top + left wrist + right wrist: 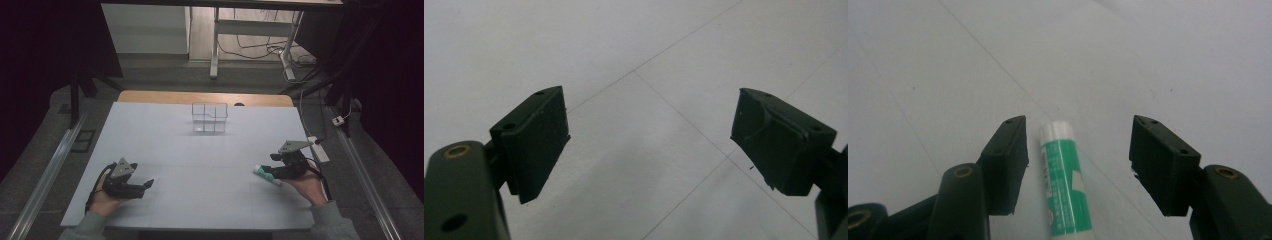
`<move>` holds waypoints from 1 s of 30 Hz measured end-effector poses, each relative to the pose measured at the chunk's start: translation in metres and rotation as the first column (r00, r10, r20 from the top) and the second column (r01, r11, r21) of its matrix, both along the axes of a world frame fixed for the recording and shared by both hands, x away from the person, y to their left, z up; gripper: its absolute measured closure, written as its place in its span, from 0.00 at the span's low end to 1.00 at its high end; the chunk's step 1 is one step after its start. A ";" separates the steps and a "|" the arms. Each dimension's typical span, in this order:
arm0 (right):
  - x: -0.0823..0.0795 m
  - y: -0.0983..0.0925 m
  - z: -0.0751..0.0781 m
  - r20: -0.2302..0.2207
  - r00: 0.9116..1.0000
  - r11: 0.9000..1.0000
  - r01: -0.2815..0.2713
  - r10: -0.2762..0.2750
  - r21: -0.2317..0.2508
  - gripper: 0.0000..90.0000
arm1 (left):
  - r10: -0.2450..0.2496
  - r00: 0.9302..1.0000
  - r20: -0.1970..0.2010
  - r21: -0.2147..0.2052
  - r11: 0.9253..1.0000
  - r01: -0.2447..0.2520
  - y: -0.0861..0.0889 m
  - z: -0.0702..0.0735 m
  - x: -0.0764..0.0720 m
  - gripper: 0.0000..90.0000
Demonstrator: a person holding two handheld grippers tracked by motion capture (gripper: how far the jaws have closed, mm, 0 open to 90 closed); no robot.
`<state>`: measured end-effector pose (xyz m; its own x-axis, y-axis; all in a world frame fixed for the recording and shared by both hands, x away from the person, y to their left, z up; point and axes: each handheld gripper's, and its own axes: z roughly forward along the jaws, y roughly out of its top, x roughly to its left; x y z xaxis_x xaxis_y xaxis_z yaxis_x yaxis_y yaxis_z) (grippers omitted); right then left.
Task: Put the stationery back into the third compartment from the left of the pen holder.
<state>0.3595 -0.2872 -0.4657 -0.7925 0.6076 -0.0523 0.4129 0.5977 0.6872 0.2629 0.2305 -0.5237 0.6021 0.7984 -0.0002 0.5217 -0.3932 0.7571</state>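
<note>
A green-and-white glue stick tube (1064, 182) lies flat on the white bench (200, 165) near its right edge, between the spread jaws of the right hand-held gripper (1075, 165), untouched by either pad. The left hand-held gripper (649, 142) is spread wide over bare surface near the front-left corner.
</note>
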 end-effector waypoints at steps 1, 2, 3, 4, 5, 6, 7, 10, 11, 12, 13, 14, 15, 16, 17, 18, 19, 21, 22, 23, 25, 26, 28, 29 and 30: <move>-0.001 0.000 0.000 -0.004 1.000 1.000 -0.005 0.005 -0.015 0.44 | 0.000 1.000 0.001 0.001 1.000 0.000 0.000 0.000 0.000 0.17; -0.001 0.000 -0.001 -0.016 1.000 1.000 -0.012 0.012 -0.023 0.44 | 0.000 1.000 0.001 0.000 1.000 0.000 0.000 0.000 0.000 0.17; -0.001 0.001 -0.001 -0.035 0.999 0.999 -0.019 0.018 -0.034 0.44 | 0.000 1.000 -0.001 0.001 1.000 0.000 0.000 0.000 0.000 0.17; -0.001 0.001 -0.002 -0.045 0.999 0.999 -0.025 0.023 -0.047 0.43 | 0.000 1.000 0.000 0.002 1.000 0.000 0.000 0.000 0.000 0.17; -0.001 0.001 -0.003 -0.056 0.998 0.998 -0.030 0.027 -0.063 0.43 | -0.001 1.000 0.000 0.003 1.000 0.001 -0.001 -0.001 0.000 0.17; -0.001 0.001 -0.005 -0.063 0.997 0.996 -0.039 0.034 -0.079 0.43 | -0.002 1.000 0.000 0.005 1.000 0.002 -0.001 -0.001 0.000 0.17; -0.001 0.001 -0.006 -0.071 0.997 0.995 -0.043 0.037 -0.095 0.42 | -0.002 1.000 0.001 0.005 1.000 0.002 -0.001 0.000 0.000 0.17; -0.002 0.002 -0.008 -0.100 0.994 0.991 -0.056 0.044 -0.118 0.42 | -0.002 1.000 -0.001 0.007 1.000 0.002 -0.001 -0.001 0.000 0.17; -0.002 0.003 -0.008 -0.108 0.993 0.990 -0.060 0.046 -0.130 0.42 | -0.003 1.000 -0.001 0.008 1.000 0.003 -0.001 -0.001 0.000 0.17; -0.003 0.003 -0.009 -0.117 0.992 0.988 -0.064 0.047 -0.144 0.42 | -0.003 1.000 -0.001 0.009 1.000 0.003 -0.001 -0.001 0.000 0.17; -0.003 0.003 -0.009 -0.124 0.991 0.985 -0.072 0.053 -0.156 0.41 | -0.003 1.000 0.000 0.008 1.000 0.003 -0.001 -0.001 0.000 0.17; -0.003 0.003 -0.010 -0.135 0.989 0.983 -0.079 0.057 -0.167 0.42 | -0.003 1.000 0.000 0.009 1.000 0.003 -0.001 -0.001 0.000 0.17; -0.003 0.003 -0.011 -0.148 0.987 0.981 -0.081 0.055 -0.177 0.42 | -0.002 1.000 -0.002 0.010 1.000 0.002 -0.001 -0.001 0.001 0.17; -0.003 0.002 -0.012 -0.156 0.986 0.979 -0.086 0.057 -0.185 0.42 | -0.001 1.000 -0.002 0.010 1.000 0.001 -0.001 -0.001 0.001 0.17; -0.003 0.002 -0.013 -0.161 0.985 0.978 -0.087 0.056 -0.191 0.42 | -0.002 1.000 -0.002 0.012 1.000 0.002 -0.001 -0.001 0.001 0.17; -0.003 0.002 -0.014 -0.164 0.985 0.976 -0.089 0.056 -0.199 0.42 | -0.003 1.000 -0.001 0.013 1.000 0.003 -0.001 -0.001 0.000 0.17; -0.003 0.002 -0.015 -0.166 0.985 0.974 -0.090 0.056 -0.209 0.42 | -0.003 1.000 -0.001 0.013 1.000 0.003 -0.001 -0.001 0.000 0.17; -0.002 0.003 -0.017 -0.174 0.984 0.970 -0.088 0.049 -0.226 0.42 | -0.003 1.000 -0.001 0.014 1.000 0.003 -0.001 -0.001 0.001 0.17; -0.002 0.003 -0.018 -0.172 0.984 0.969 -0.087 0.047 -0.232 0.41 | -0.003 1.000 -0.002 0.015 1.000 0.003 -0.001 -0.001 0.001 0.17; -0.001 0.002 -0.018 -0.174 0.984 0.968 -0.083 0.042 -0.236 0.41 | -0.002 1.000 -0.001 0.014 1.000 0.002 -0.001 -0.001 0.000 0.17; 0.000 0.002 -0.021 -0.179 0.983 0.967 -0.077 0.033 -0.244 0.41 | -0.003 1.000 0.000 0.014 1.000 0.003 0.000 -0.001 0.000 0.17; 0.000 0.001 -0.022 -0.183 0.983 0.966 -0.077 0.032 -0.246 0.42 | -0.004 1.000 0.001 0.014 1.000 0.004 0.000 -0.001 0.000 0.17; 0.001 0.001 -0.023 -0.184 0.983 0.965 -0.070 0.023 -0.254 0.43 | -0.004 1.000 0.001 0.014 1.000 0.004 0.000 -0.001 0.000 0.17; 0.002 0.001 -0.023 -0.187 0.982 0.965 -0.070 0.022 -0.254 0.44 | -0.005 1.000 -0.001 0.015 1.000 0.005 -0.001 -0.001 0.000 0.17; 0.002 0.000 -0.024 -0.189 0.982 0.965 -0.067 0.018 -0.254 0.46 | -0.005 1.000 -0.001 0.017 1.000 0.005 -0.001 -0.002 0.001 0.17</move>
